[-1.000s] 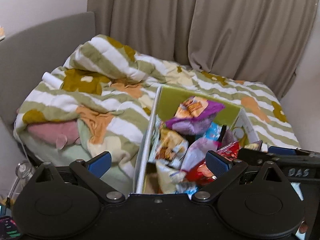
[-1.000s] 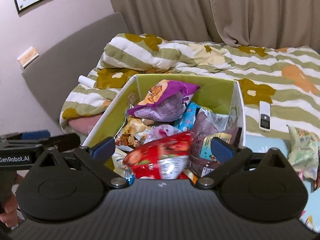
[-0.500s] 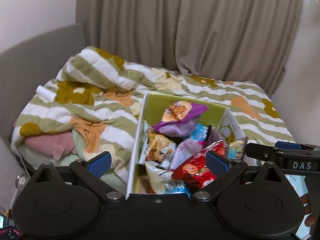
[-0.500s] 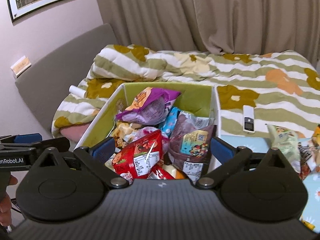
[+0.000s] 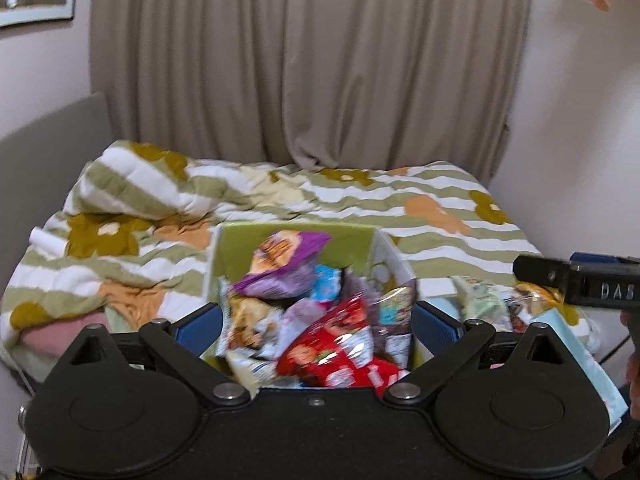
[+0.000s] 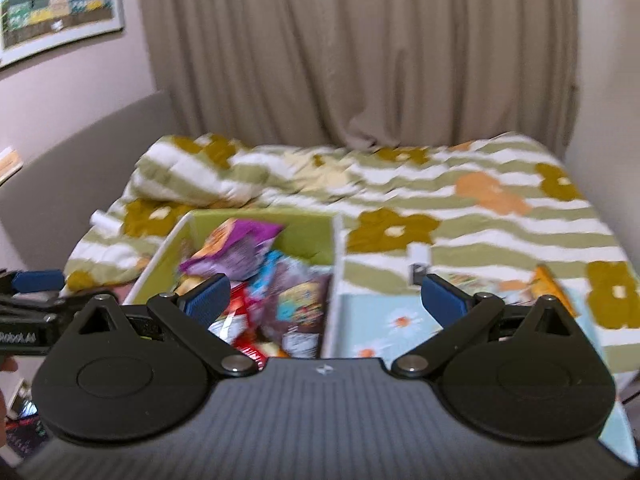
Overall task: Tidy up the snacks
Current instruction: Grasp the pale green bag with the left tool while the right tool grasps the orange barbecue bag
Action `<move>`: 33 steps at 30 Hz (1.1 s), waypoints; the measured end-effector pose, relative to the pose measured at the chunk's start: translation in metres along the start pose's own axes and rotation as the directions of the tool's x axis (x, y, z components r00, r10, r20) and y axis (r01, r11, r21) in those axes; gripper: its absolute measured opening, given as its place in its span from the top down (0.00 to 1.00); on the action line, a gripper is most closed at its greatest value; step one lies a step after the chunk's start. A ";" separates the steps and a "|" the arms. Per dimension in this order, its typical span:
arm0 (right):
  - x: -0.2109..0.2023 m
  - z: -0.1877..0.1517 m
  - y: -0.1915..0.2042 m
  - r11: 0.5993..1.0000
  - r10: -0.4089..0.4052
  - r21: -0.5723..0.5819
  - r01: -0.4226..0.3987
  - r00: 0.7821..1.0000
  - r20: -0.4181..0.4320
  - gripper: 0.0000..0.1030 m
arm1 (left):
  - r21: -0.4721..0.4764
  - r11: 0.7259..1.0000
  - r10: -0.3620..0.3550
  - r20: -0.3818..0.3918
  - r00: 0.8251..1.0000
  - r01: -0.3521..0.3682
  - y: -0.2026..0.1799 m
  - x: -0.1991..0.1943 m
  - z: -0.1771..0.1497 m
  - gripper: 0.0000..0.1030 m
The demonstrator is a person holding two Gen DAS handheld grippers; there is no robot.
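Left wrist view: "DAS" can be read on the right gripper (image 5: 576, 280) at far right; both it and the left gripper (image 5: 316, 322) are spread, empty, above the snack box (image 5: 296, 236).

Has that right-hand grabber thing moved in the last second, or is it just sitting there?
Yes. The right gripper has drawn back and tilted upward: the snack box now sits lower and smaller, and more curtain shows above the bed.

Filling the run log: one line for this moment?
left gripper: open, empty | right gripper: open, empty | box: full of snacks | bed: loose packets
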State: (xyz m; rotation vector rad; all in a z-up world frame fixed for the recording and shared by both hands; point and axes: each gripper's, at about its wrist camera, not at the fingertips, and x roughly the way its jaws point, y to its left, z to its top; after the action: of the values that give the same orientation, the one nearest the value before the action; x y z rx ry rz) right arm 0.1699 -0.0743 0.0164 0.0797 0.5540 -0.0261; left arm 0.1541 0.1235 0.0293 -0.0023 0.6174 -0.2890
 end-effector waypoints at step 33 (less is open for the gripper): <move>0.150 -0.023 -0.312 0.950 0.031 0.305 0.068 0.951 -0.309 0.00 | 0.139 0.980 -0.105 -0.241 0.965 0.141 -0.256 0.258 0.022 0.02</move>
State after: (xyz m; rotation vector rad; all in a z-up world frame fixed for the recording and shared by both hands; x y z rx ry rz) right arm 0.2710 -0.3838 -0.1039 0.3934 0.8639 -0.1223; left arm 0.2991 -0.1930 -0.0772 0.1454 0.8277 -0.4623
